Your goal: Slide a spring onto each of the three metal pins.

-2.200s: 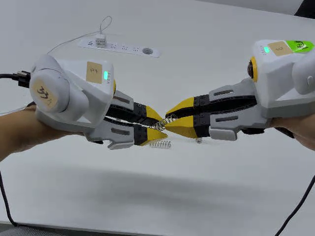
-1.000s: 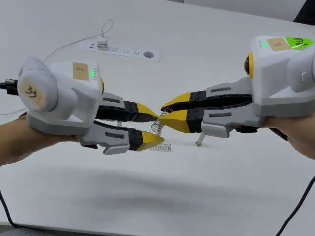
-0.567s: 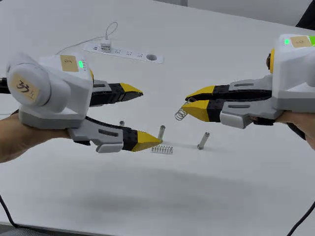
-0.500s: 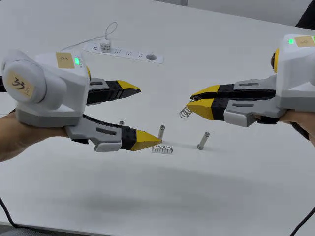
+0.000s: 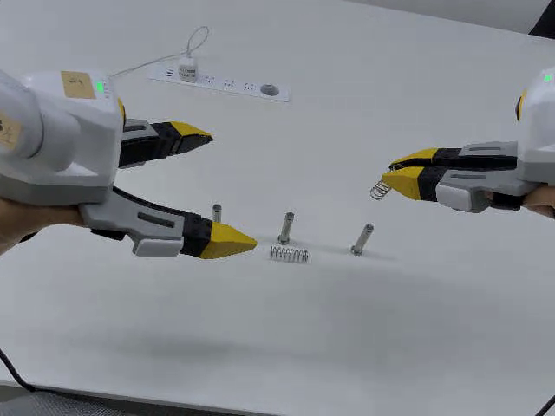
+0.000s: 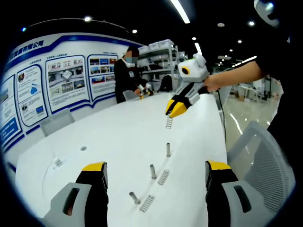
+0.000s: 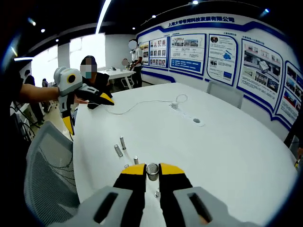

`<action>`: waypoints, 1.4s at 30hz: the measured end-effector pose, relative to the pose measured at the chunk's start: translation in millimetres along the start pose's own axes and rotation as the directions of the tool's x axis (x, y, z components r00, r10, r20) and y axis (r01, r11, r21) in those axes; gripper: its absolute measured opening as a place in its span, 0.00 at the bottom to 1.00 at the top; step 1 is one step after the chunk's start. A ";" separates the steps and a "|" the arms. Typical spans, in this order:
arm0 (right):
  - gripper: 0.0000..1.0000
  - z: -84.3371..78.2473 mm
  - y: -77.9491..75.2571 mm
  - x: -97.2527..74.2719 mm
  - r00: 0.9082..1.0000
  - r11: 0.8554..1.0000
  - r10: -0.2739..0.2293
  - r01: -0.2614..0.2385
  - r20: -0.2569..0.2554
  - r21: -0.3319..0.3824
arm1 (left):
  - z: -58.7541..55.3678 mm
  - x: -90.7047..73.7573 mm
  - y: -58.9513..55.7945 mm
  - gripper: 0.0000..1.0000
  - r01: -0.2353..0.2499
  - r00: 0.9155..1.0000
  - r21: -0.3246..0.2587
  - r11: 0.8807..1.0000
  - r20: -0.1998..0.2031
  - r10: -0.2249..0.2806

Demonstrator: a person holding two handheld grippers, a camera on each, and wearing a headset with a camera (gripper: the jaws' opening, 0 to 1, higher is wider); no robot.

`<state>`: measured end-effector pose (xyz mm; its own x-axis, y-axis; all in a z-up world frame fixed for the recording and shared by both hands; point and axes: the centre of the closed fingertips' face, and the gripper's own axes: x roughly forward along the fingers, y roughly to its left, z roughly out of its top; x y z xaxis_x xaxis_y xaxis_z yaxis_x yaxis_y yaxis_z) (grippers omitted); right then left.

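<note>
The right gripper (image 5: pixel 397 172) — white and grey, with black jaws tipped in yellow — comes in from the right of the head view with its jaws all but closed. We see a small coiled steel spring (image 5: pixel 379 189) pinched at their tips, hanging in the air above the white table (image 5: pixel 364 347). The left gripper (image 5: pixel 217 189), of the same make, has its jaws spread wide with nothing between them. On the table between the two grippers stand three short silver metal pins in a row, each one bare: the left pin (image 5: pixel 217 212), the middle pin (image 5: pixel 286 228) and the right pin (image 5: pixel 362 239). A loose coiled spring (image 5: pixel 289 254) lies flat just in front of the middle pin. Far back lie a white power strip (image 5: pixel 221 84) and a white plug (image 5: pixel 186 69).

In the left gripper view, the gripper's own yellow tips rise far apart at the bottom. Between them we see the row of pins running away from us, with the loose coiled spring beside the middle pin. A second loose spring (image 6: pixel 147 202) lies just beside the nearest pin. Beyond the row, a hand holds the right gripper (image 6: pixel 177 108) aloft, with the small coiled steel spring dangling under its tips.

In the right gripper view, the gripper's own jaws sit close together, clamped on the spring — we look at its round end. The pins stand beyond on the table. The left gripper (image 7: pixel 89 113) is held at the table's far edge, jaws wide.
</note>
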<state>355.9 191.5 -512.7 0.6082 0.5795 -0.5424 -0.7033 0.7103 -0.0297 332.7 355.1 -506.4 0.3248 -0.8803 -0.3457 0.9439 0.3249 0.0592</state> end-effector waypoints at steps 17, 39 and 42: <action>0.10 -45.4 -16.0 30.0 0.994 0.999 -0.020 0.024 -0.107 0.037 | -23.8 -9.1 12.2 0.95 -0.045 0.998 -0.055 0.997 -0.052 0.042; 0.10 -54.3 -15.2 38.5 0.989 0.999 -0.012 0.018 -0.145 0.039 | -35.6 -9.2 7.6 0.95 -0.050 0.996 -0.088 0.995 -0.076 0.043; 0.10 -55.6 -13.7 37.6 0.988 0.999 -0.005 0.010 -0.152 0.032 | -35.5 -8.9 7.2 0.95 -0.050 0.996 -0.090 0.995 -0.074 0.043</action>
<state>367.9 181.3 -579.4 0.5491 0.5083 -0.6635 -0.6848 0.7287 -0.0085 334.4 377.5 -536.2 0.3598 -0.8374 -0.4115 0.9173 0.3982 -0.0084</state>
